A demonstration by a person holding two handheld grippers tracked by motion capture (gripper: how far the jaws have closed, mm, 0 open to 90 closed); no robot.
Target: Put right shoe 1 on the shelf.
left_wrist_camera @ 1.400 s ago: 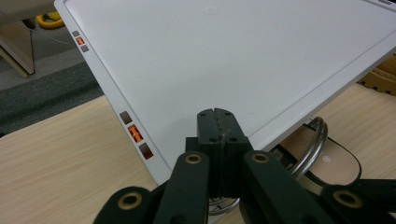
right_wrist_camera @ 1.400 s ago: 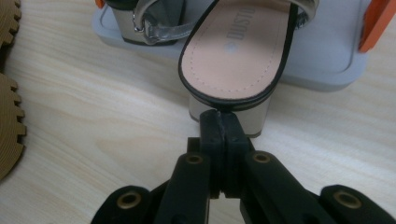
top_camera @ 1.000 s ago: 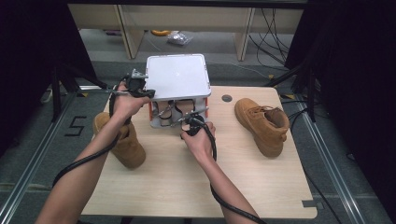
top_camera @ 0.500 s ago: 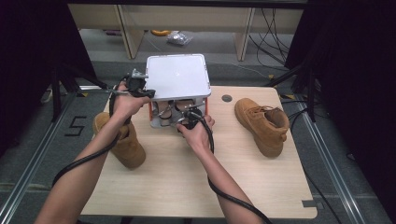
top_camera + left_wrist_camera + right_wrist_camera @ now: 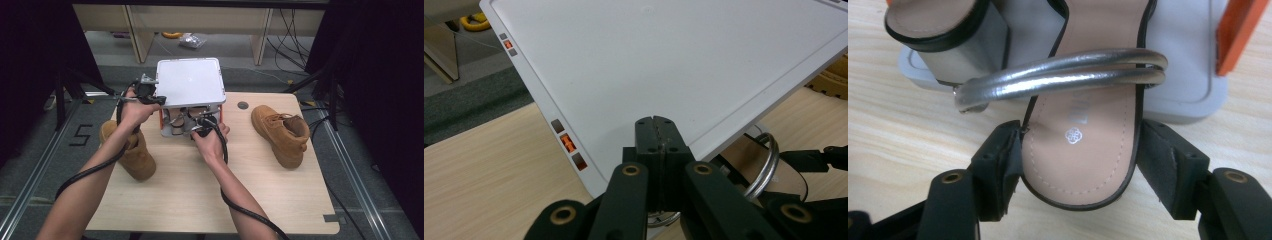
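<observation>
Nearest to us, low in the right gripper view, our right hand-held gripper (image 5: 1080, 165) has its jaws spread around the toe of a sandal (image 5: 1080, 125); they have just been opening, one pad sits at each edge of the sole, and we cannot tell whether they touch it or stand just clear. The sandal, with its silver strap (image 5: 1063, 75) and block heel (image 5: 943, 35), lies partly inside a white box (image 5: 190, 82) at the upper middle of the high view, its toe poking out onto the wooden surface (image 5: 200, 200). We judge the work barely begun; the sandal is reached but not yet firmly taken, and drawing it out or seating it is left.

Further in, our left hand-held gripper (image 5: 657, 145) is pressed together with nothing seen between its jaws, at the near edge of the box's raised white lid (image 5: 664, 60); it seems to be propping it.

The box's orange frame (image 5: 1235, 32) stands close beside the strap and could catch it; the lid hangs low over the opening. A tan boot (image 5: 132, 150) lies at left by our forearm, another tan boot (image 5: 280, 132) at right, both apart from the box.
</observation>
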